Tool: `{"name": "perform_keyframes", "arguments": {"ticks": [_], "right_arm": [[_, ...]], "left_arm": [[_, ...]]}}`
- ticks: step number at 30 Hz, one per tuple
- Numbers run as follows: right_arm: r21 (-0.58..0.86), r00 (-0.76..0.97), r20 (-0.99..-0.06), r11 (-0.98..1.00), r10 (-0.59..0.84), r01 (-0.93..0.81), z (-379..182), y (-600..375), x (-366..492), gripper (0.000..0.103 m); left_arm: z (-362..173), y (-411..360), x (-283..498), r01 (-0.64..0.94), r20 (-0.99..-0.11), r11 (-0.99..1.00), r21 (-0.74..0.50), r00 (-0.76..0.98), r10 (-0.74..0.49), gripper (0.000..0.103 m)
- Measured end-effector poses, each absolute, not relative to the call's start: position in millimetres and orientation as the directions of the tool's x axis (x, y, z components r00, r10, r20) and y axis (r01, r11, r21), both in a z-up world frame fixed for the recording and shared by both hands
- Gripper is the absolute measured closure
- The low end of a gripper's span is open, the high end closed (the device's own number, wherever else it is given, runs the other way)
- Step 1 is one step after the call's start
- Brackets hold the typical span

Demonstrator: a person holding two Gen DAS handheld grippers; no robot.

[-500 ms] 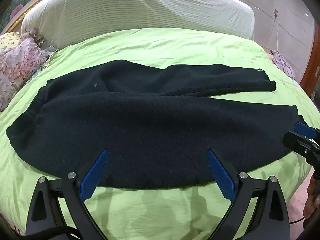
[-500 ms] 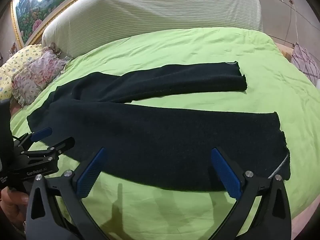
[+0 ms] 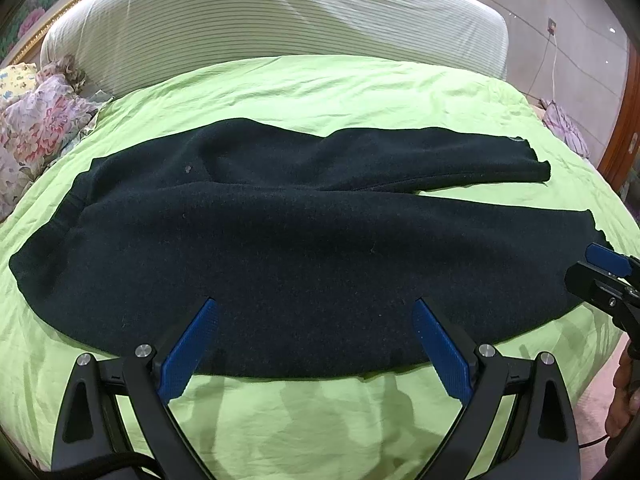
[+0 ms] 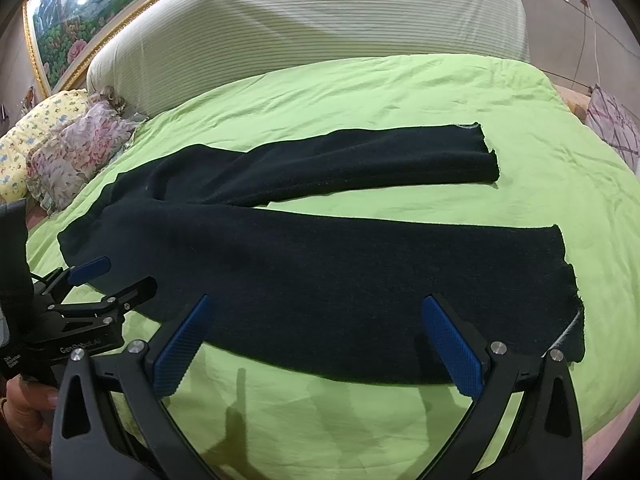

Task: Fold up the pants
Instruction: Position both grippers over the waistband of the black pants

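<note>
Black pants (image 3: 304, 248) lie flat on a green bedsheet (image 3: 320, 92), waist at the left, two legs spread toward the right. They also show in the right wrist view (image 4: 340, 276). My left gripper (image 3: 314, 322) is open and empty, just above the near edge of the pants near the waist half. My right gripper (image 4: 316, 320) is open and empty over the near leg's edge, close to the cuff. Each gripper shows at the side of the other's view, the right one (image 3: 600, 276) and the left one (image 4: 104, 284).
A striped white headboard (image 3: 280, 20) stands behind the bed. Floral pillows (image 3: 36, 124) lie at the far left. A framed painting (image 4: 80, 12) hangs at the upper left. The bed's near edge drops off at the right (image 3: 600, 380).
Both grippers have shifted slightly forward toward the near edge of the pants. The pants have not moved.
</note>
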State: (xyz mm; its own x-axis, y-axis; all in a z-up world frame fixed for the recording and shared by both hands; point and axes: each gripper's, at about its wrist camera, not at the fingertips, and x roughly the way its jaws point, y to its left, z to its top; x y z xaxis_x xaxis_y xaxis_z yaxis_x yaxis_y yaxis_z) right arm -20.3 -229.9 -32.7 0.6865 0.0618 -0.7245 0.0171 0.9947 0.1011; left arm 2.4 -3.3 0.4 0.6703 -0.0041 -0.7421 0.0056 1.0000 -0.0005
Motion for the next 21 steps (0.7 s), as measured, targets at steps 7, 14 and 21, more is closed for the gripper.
{"name": "perform_keyframes", "arguments": {"ticks": [7, 14, 21], "right_arm": [[0.11, 0.687, -0.724, 0.994, 0.066, 0.02, -30.4, -234.2, -20.3, 0.0], [0.095, 0.682, -0.73, 0.995, 0.054, 0.023, -31.3, -233.4, -20.5, 0.0], [0.106, 0.687, -0.724, 0.994, 0.064, 0.019, -31.3, -234.6, -19.1, 0.0]], "left_arm": [[-0.6, -0.5, 1.6, 0.011, -0.726, 1.0, 0.001, 0.688, -0.007, 0.005], [0.2, 0.5, 3.0, 0.013, -0.73, 1.0, -0.002, 0.683, -0.01, 0.005], [1.7, 0.8, 4.9, 0.026, -0.74, 1.0, -0.016, 0.672, -0.029, 0.005]]}}
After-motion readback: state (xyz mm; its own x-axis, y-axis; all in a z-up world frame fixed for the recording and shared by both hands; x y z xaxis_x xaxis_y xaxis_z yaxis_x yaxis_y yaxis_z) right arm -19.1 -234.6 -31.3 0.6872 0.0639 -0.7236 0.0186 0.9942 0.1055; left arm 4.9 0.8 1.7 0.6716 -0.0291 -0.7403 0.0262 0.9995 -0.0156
